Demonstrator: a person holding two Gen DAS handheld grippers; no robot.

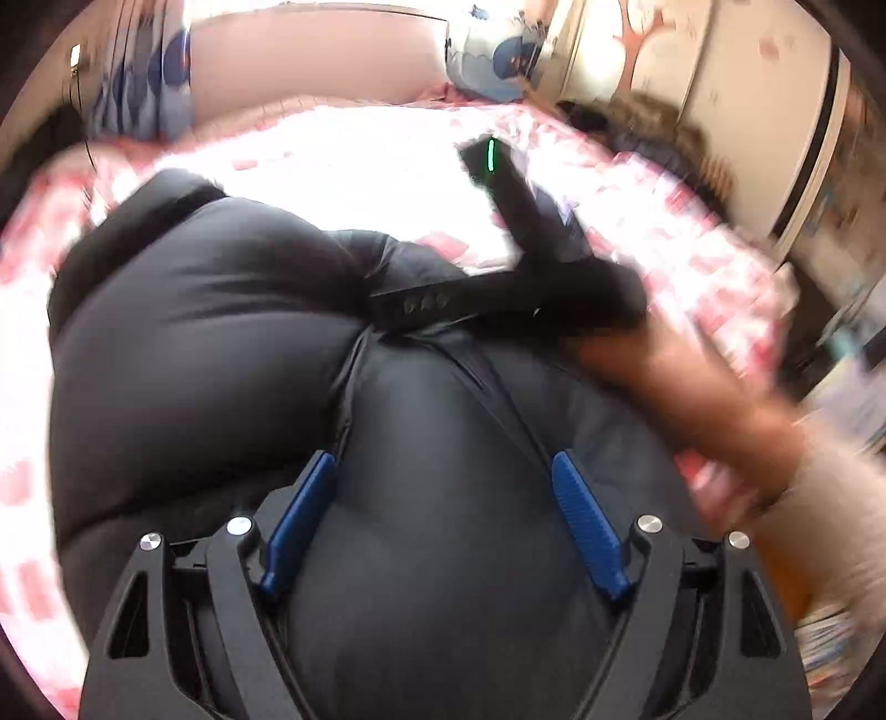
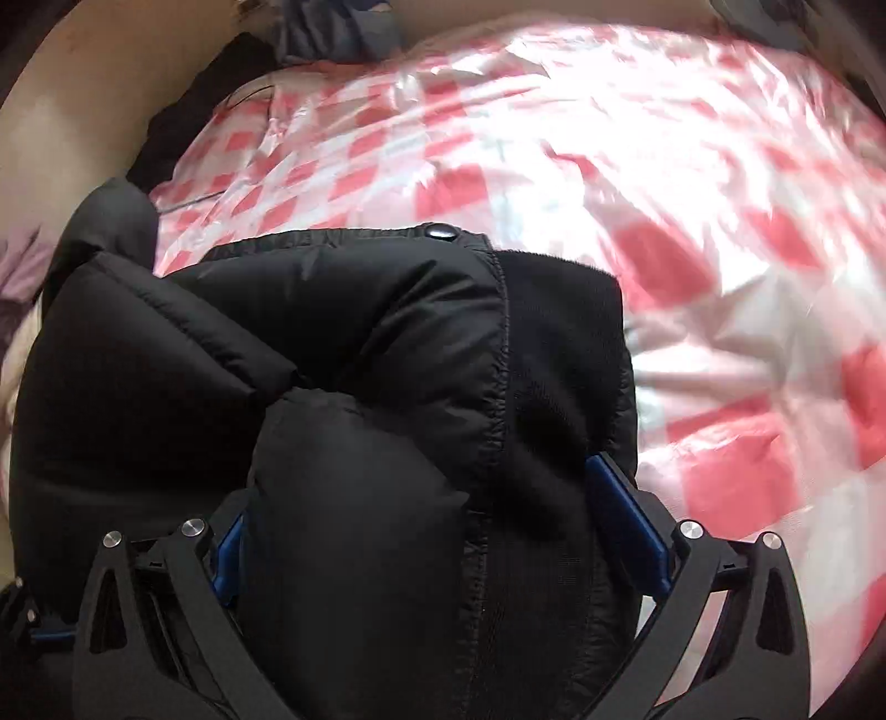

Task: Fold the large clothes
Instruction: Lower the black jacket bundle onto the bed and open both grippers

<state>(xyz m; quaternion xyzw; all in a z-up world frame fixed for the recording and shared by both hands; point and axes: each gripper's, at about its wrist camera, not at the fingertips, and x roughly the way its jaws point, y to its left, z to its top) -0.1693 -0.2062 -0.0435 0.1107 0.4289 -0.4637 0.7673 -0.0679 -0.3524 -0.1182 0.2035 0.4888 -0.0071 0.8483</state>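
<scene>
A black puffer jacket [image 1: 210,343] lies bunched on a pink-and-white checked bed cover [image 1: 653,221]. My left gripper [image 1: 443,462] points down over it, open wide; its blue pads [image 1: 302,520] stand apart with padded fabric bulging between and below them, not pinched. In the right wrist view a thick fold of the jacket [image 2: 354,354], with a snap button [image 2: 440,231] at its edge, fills my right gripper [image 2: 421,487], which is shut on it, the fabric spilling over the blue pads [image 2: 626,515]. The left wrist view also shows the right gripper [image 1: 398,307] on the jacket, held by a hand [image 1: 664,382].
The checked cover [image 2: 692,249] spreads to the right and beyond the jacket. A padded headboard [image 1: 310,61] and a blue-patterned pillow [image 1: 498,55] sit at the far side. Dark clothes [image 1: 648,133] and a pale wardrobe [image 1: 764,111] are at the right. More dark garments [image 2: 332,33] lie beyond the bed.
</scene>
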